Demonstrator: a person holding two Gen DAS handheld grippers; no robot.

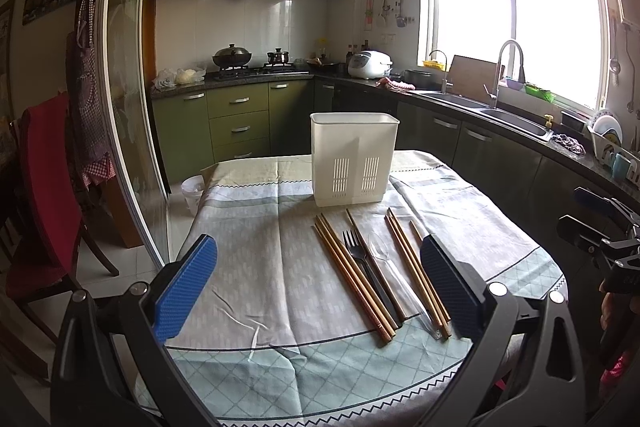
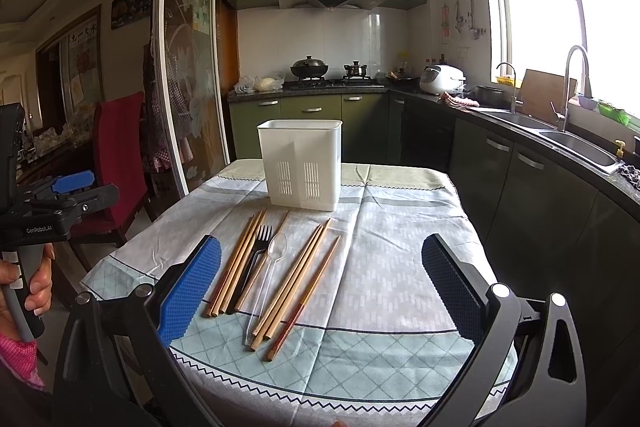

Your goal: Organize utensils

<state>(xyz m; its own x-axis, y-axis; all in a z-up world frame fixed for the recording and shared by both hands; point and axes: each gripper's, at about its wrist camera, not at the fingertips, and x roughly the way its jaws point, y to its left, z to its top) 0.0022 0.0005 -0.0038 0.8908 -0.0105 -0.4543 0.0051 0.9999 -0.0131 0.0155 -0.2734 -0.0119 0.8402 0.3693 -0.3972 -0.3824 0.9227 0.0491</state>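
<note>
While both hand-held grippers gape wide, only right view shows hand [image 2: 28, 287] gripping handle.

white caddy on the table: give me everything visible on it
The caddy is a white, plastic-looking rectangular bin, standing upright with its top open, on the tablecloth at the table's far end. Its near face has two slotted vent panels low down, and a central divider shows through the wall. Nothing shows above its rim. The utensils lie just short of it, not touching. Neither gripper is near.
</note>
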